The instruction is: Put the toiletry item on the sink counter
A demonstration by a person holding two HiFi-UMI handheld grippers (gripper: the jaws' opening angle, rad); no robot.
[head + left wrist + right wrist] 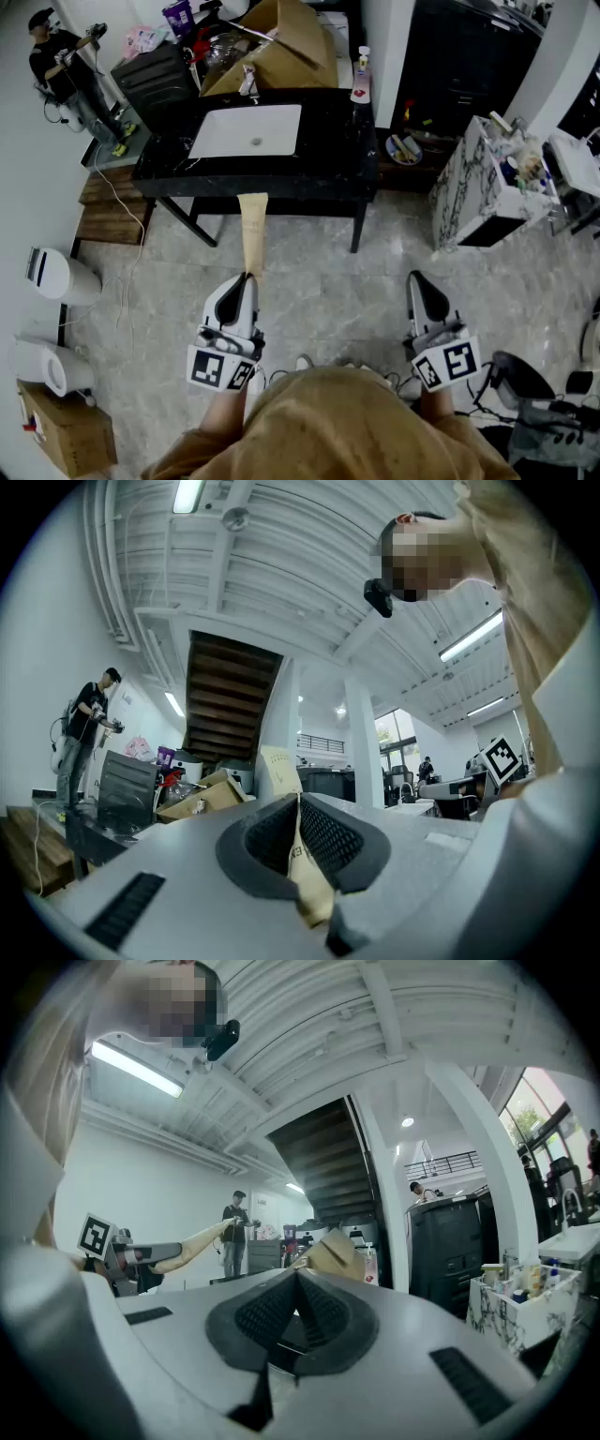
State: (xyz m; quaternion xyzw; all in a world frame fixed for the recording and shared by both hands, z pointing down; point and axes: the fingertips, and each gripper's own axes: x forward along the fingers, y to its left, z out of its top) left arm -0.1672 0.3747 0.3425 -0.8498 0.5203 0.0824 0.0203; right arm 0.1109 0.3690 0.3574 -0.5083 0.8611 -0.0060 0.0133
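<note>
A long beige toiletry tube (252, 232) sticks forward out of my left gripper (247, 275), whose jaws are shut on its lower end. In the left gripper view the tube (281, 772) runs up between the ribbed pads (323, 836). Its far end hangs over the front edge of the black sink counter (337, 141) with a white basin (246, 130). My right gripper (415, 277) is level with the left, over the floor, shut with nothing in it; its pads (319, 1316) meet. From the right gripper view the tube (192, 1244) shows at the left.
A soap bottle (361, 75) and a faucet (248, 82) stand on the counter, with a cardboard box (286, 42) behind. A marble-patterned cart (483, 183) stands at the right, a white bin (61, 277) at the left. A person (66, 70) stands far left.
</note>
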